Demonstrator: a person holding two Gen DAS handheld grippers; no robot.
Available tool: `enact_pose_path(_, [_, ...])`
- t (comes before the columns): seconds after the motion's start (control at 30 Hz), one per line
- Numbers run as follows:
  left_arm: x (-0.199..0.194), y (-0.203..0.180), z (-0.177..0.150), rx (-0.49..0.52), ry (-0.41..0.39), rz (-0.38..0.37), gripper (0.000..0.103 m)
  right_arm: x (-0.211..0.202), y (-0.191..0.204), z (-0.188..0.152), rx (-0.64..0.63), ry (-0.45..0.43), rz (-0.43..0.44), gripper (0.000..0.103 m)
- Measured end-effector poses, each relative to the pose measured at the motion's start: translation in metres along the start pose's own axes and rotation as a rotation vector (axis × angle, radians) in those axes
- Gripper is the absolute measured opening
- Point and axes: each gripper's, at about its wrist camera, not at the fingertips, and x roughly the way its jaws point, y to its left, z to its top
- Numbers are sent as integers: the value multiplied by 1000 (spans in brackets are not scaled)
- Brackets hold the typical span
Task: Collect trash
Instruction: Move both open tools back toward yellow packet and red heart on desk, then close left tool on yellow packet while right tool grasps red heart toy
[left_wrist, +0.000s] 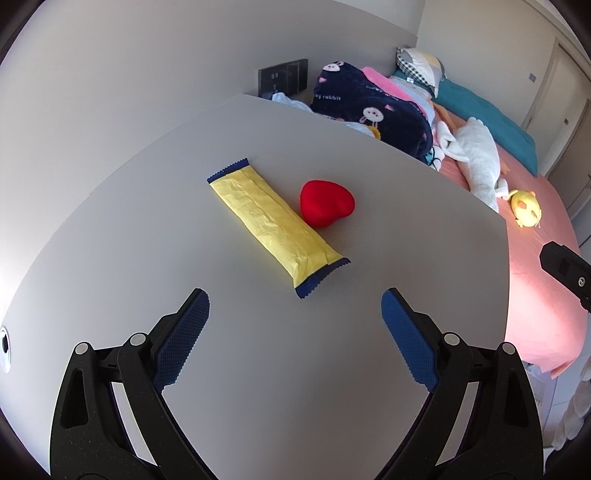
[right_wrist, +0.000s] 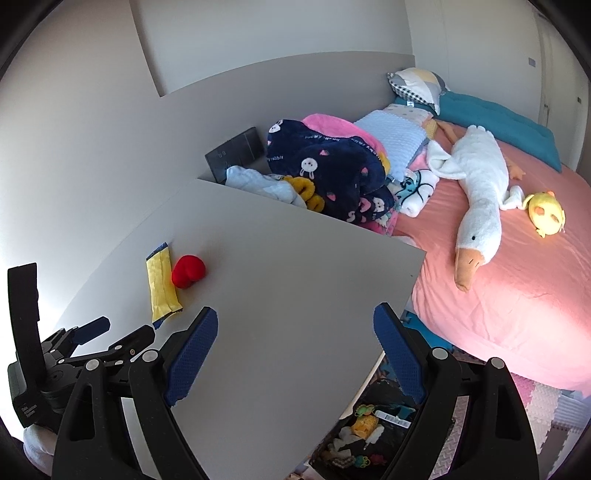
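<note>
Lying just ahead of the left gripper's (left_wrist: 295, 328) parted jaws, yellow wrapper (left_wrist: 275, 227)

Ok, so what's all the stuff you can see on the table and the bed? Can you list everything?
Table: one, grey, under both grippers.
Wrapper: one, yellow with blue ends, flat on the table.
Heart toy: one, red, on the table touching the wrapper's side.
Rabbit blanket: one, dark blue, heaped past the table's far edge.
Pink bed sheet: one, covering the bed.
Goose plush: one, white with orange beak, lying on the sheet.
Chick plush: one, yellow, beside the goose.
Pillow: one, patchwork, at the bed's head.
Teal quilt: one, along the bed's far side.
Left gripper: black, blue pads, open, empty.
Right gripper: same, open, empty.
</note>
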Motion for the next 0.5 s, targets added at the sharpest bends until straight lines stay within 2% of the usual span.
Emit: enact_pose_path(0.5, [37,16,31,-10,29,15,91,27,16,18,6,7,-21,86])
